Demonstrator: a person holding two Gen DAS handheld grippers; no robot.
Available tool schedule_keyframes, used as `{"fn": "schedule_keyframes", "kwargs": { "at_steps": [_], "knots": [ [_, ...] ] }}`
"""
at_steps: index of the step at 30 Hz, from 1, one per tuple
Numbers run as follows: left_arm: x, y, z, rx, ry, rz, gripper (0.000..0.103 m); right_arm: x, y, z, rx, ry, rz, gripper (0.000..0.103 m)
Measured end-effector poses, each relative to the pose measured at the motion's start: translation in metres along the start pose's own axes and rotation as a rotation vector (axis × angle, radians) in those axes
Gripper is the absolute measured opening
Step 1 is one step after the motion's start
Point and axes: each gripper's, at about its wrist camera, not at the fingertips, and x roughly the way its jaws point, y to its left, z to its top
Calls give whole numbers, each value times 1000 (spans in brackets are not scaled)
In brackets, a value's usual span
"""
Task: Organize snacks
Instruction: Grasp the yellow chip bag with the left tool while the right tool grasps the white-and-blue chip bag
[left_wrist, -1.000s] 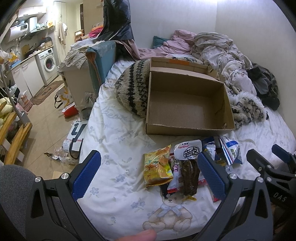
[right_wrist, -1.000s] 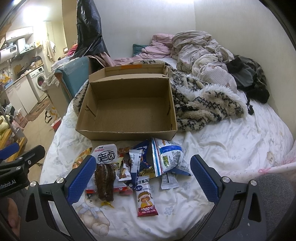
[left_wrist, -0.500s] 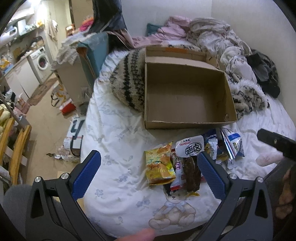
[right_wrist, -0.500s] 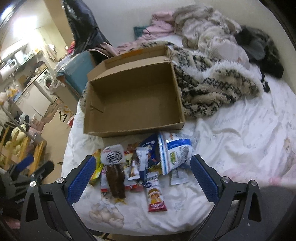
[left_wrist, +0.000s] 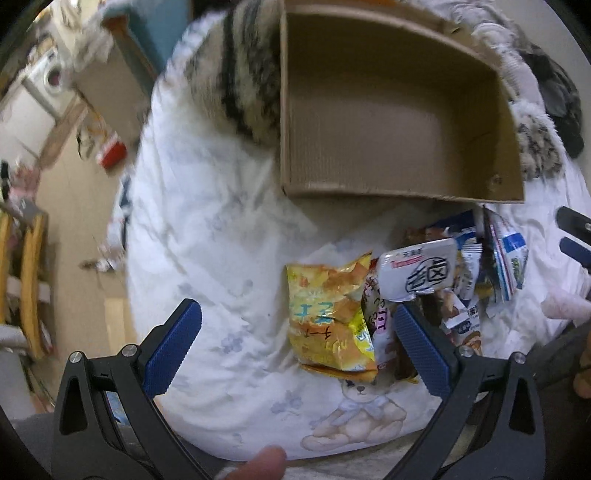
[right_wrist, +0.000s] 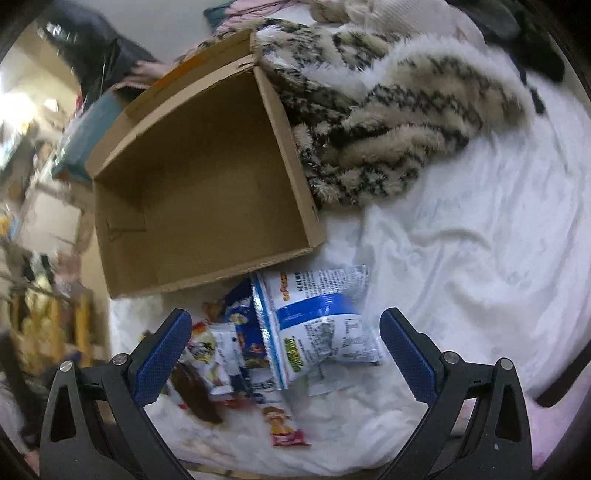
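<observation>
On the bed, in the left wrist view, the left tool (left_wrist: 297, 345) has dropped much closer to the snacks than a second ago; its ribbed blue pads gape wide, now bracketing the crinkled yellow packet (left_wrist: 330, 317), which lies flat on the printed sheet (left_wrist: 207, 229). That suggests the first pick is about to start. The cardboard box (left_wrist: 391, 192) beyond, matte and corrugated, holds nothing.

In the right wrist view, the right tool (right_wrist: 286, 354) has likewise come down, spread open and empty, over the glossy blue-and-white bag (right_wrist: 317, 332) topping the heap just before the box's near wall. A fuzzy patterned blanket (right_wrist: 388, 122) lies against the box's right wall.
</observation>
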Motion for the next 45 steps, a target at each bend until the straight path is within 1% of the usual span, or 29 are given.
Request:
{"fn": "schedule_keyframes", "kwargs": {
  "at_steps": [2, 4, 6, 8, 9, 14, 15, 16, 17, 18, 20, 24, 27, 29, 31, 35, 37, 39, 41, 42, 43, 44, 45],
  "knots": [
    [16, 1, 0, -16, 38, -7, 101, 0, 0, 1, -4, -8, -8, 103],
    [31, 1, -1, -20, 84, -19, 92, 3, 0, 2, -12, -2, -18, 103],
    [43, 0, -1, -22, 119, -40, 92, 7, 1, 1, -19, 15, -22, 103],
    [54, -2, -2, -17, 147, -53, 88, 10, 2, 1, -25, 24, -26, 103],
    [59, -3, -3, -15, 163, -51, 83, 12, 2, 1, -27, 28, -27, 103],
    [78, -1, -2, -37, 181, -78, 73, 18, 1, 3, -23, 40, -28, 103],
    [80, 0, -2, -48, 185, -95, 68, 19, 0, 3, -23, 42, -28, 103],
    [84, 1, -3, -60, 194, -114, 61, 19, 0, 3, -19, 44, -27, 103],
    [90, 2, -4, -68, 216, -120, 60, 21, 0, 3, -16, 45, -27, 103],
    [94, 4, -6, -73, 219, -115, 60, 22, 0, 3, -14, 47, -27, 103],
    [99, 3, -7, -68, 223, -111, 54, 23, 0, 3, -12, 51, -31, 103],
    [100, -4, -6, -58, 216, -112, 43, 25, -1, 4, -4, 56, -31, 103],
    [89, 3, -11, -88, 199, -109, 42, 27, -6, 3, 25, 69, 6, 103],
    [77, 9, -12, -110, 160, -70, 42, 30, -8, 2, 33, 87, 7, 103],
    [68, 11, -13, -121, 127, -66, 42, 37, -9, 2, 26, 113, -21, 103],
    [56, 8, -13, -112, 60, -45, 42, 57, -9, 4, 16, 176, -77, 103],
    [49, 6, -10, -117, 45, -53, 42, 70, -7, 5, -4, 210, -118, 103],
    [40, 7, -7, -115, 35, -56, 42, 84, -4, 4, -29, 250, -134, 103],
    [30, 11, -5, -112, 24, -51, 42, 92, -4, 5, -33, 266, -141, 103],
    [26, 10, -3, -117, 24, -54, 42, 96, -7, 6, -16, 281, -126, 99],
    [26, 12, -3, -123, 24, -59, 42, 99, -10, 6, 2, 294, -122, 90],
    [27, 16, -2, -127, 24, -63, 42, 102, -14, 6, 20, 309, -129, 88],
    [29, 15, -3, -129, 21, -63, 42, 103, -18, 6, 24, 307, -141, 78]
  ]
}}
